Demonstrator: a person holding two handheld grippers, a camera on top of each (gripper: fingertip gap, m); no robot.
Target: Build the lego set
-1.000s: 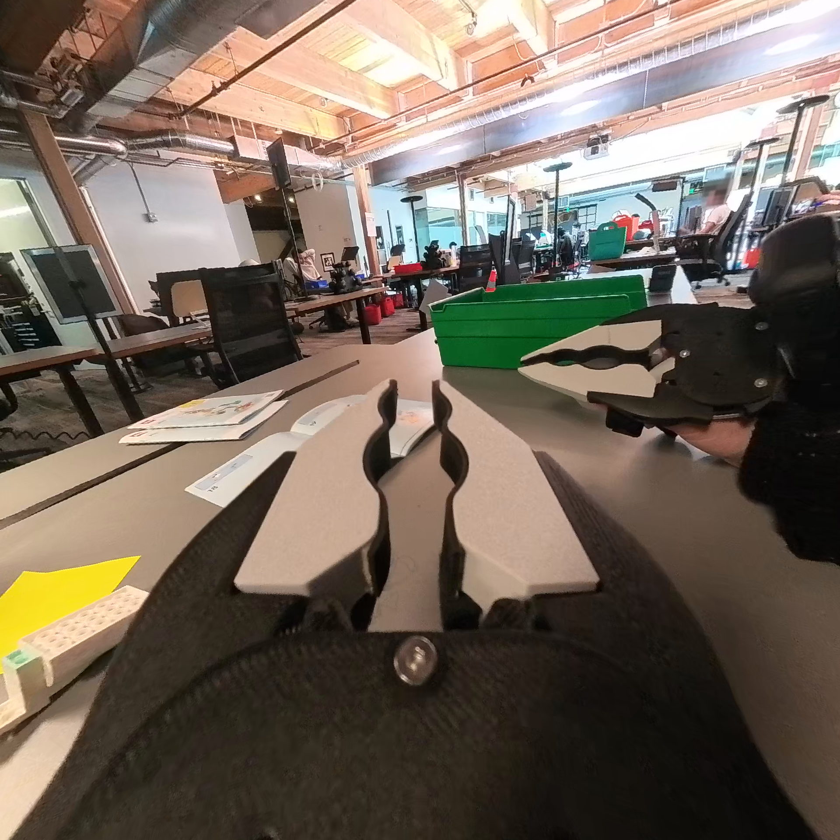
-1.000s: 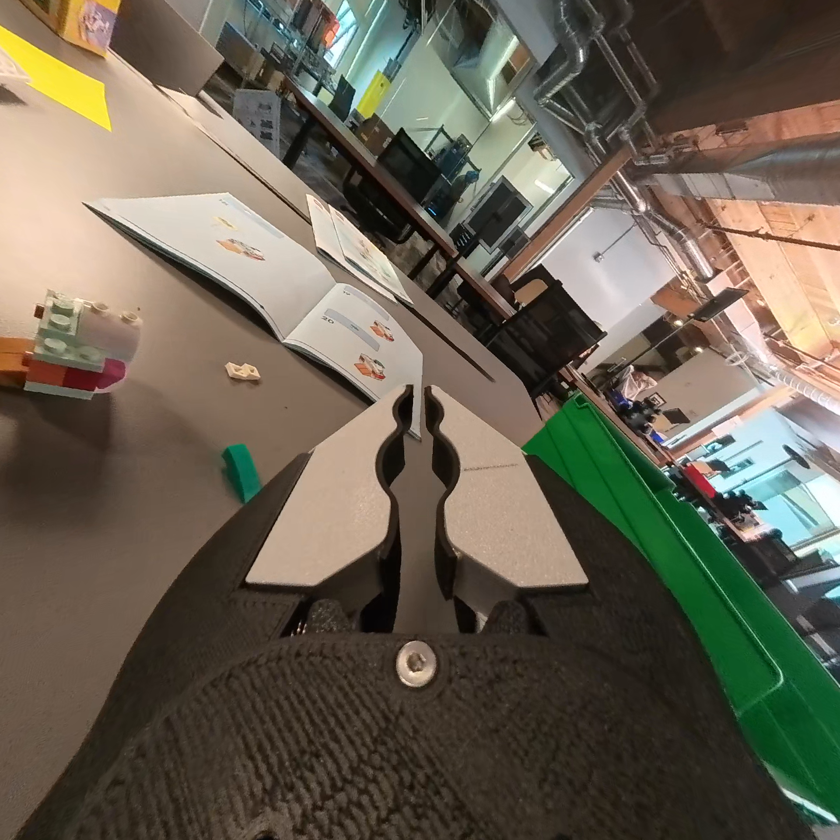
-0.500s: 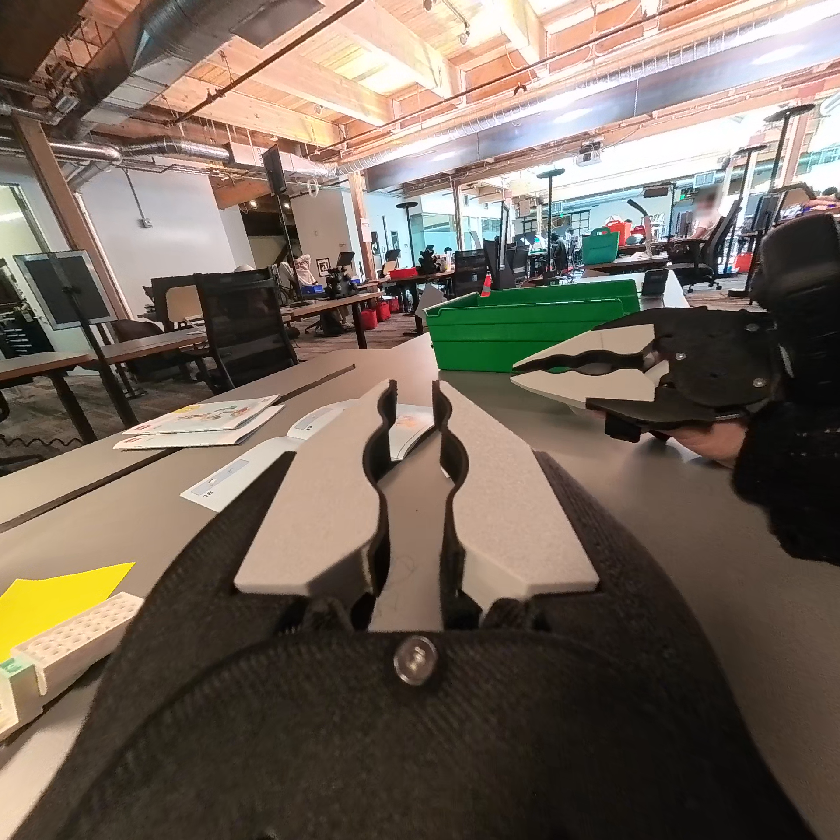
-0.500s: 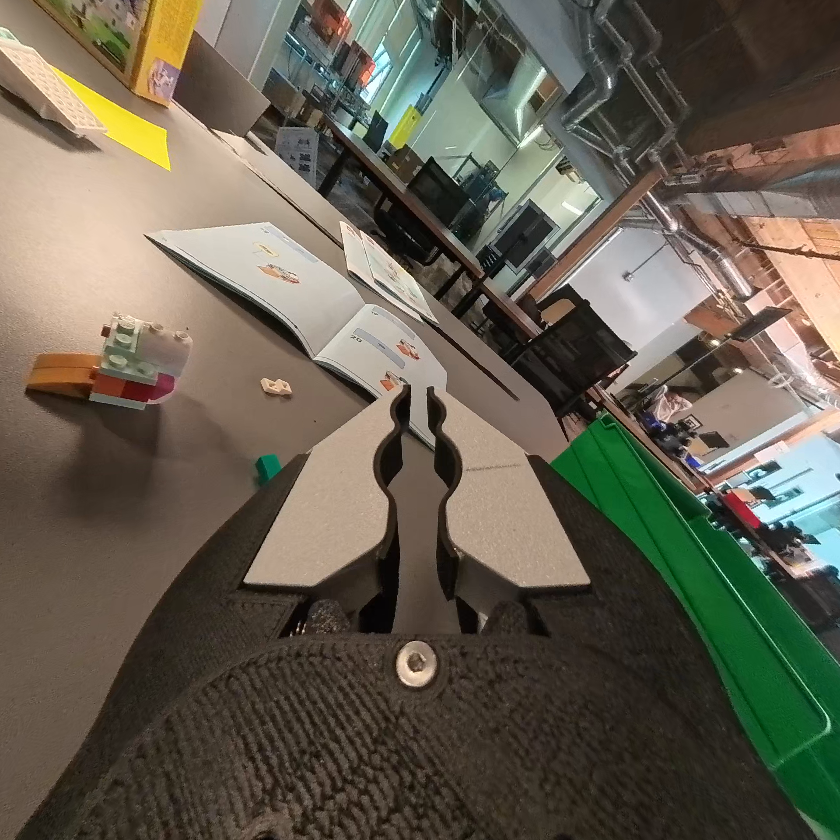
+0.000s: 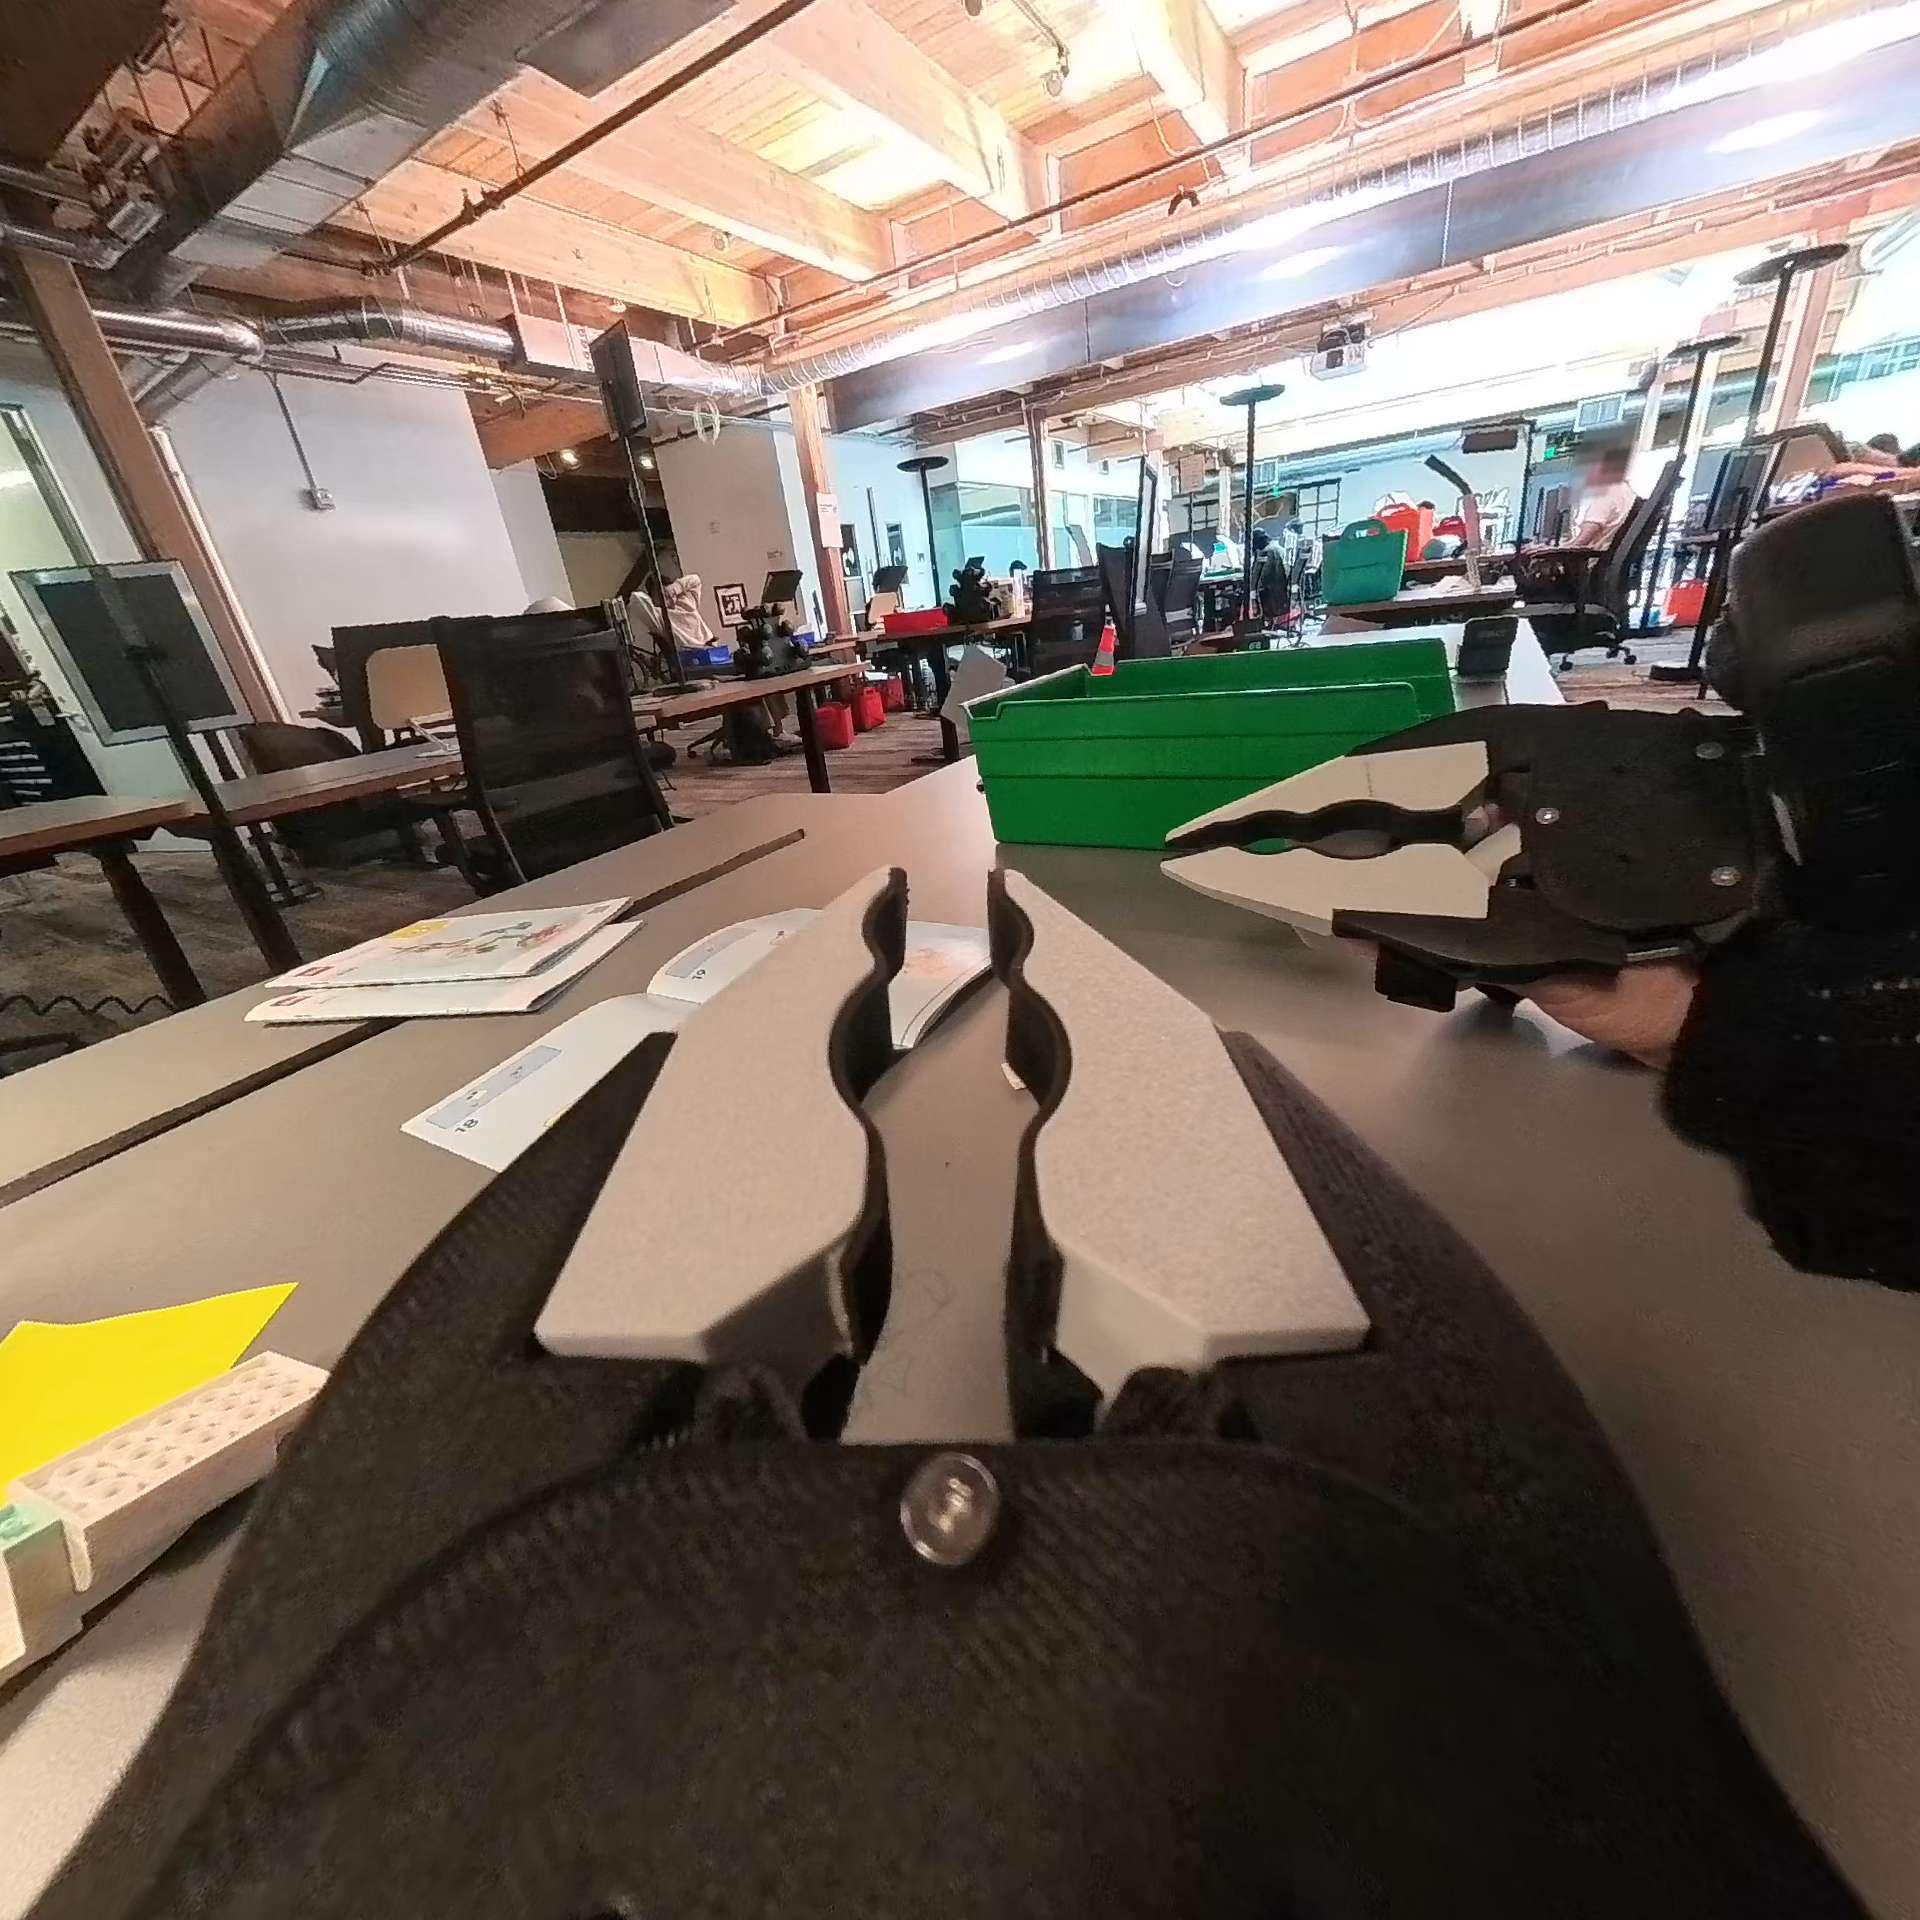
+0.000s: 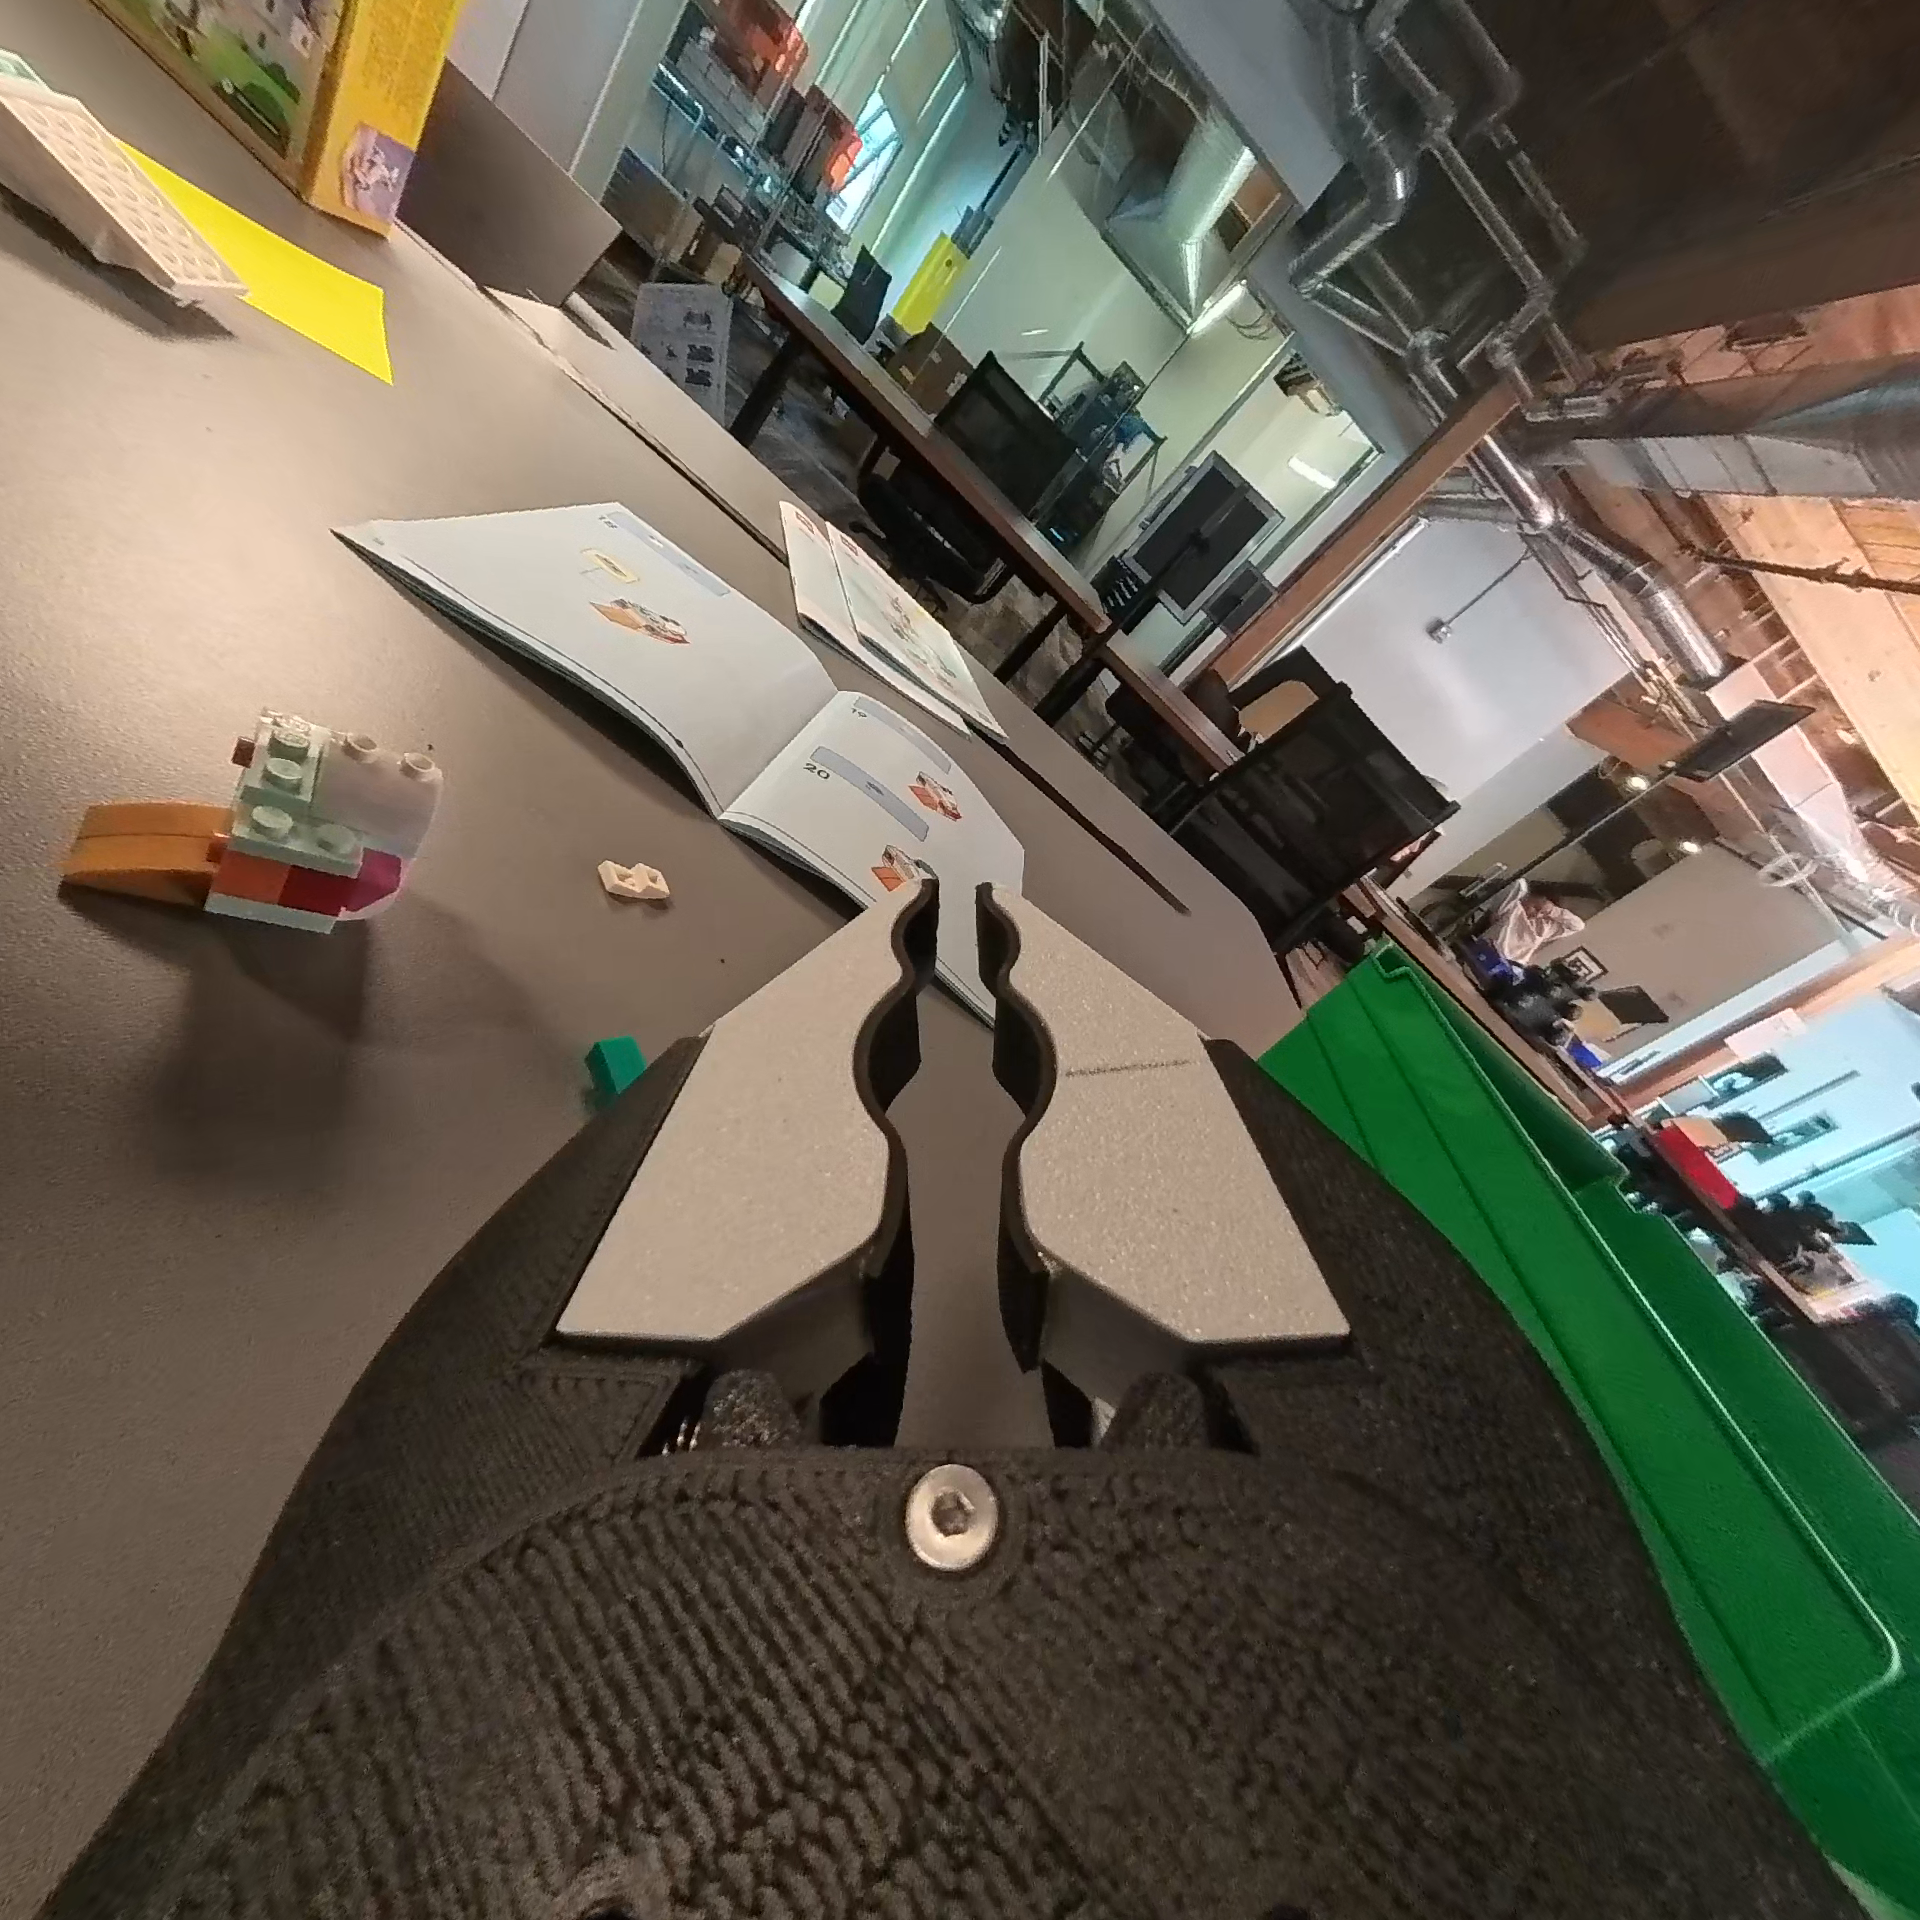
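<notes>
From the left wrist view, the left gripper hangs low over the grey table, fingers narrowly parted and empty, with a white studded plate lying on yellow paper at its left. From the right wrist view, the right gripper, turned on its side, is likewise narrowly parted and empty. The small lego build, pale green, white, orange, red and magenta with a tan curved piece, sits on the table to its left, a loose cream piece and a green brick nearby.

Matt grey table, glossy green plastic bin (smooth-walled)

Teal brick half hidden behind right gripper; white studded plate cut off at 8 o'clock; yellow box cropped at 11 o'clock.
</notes>
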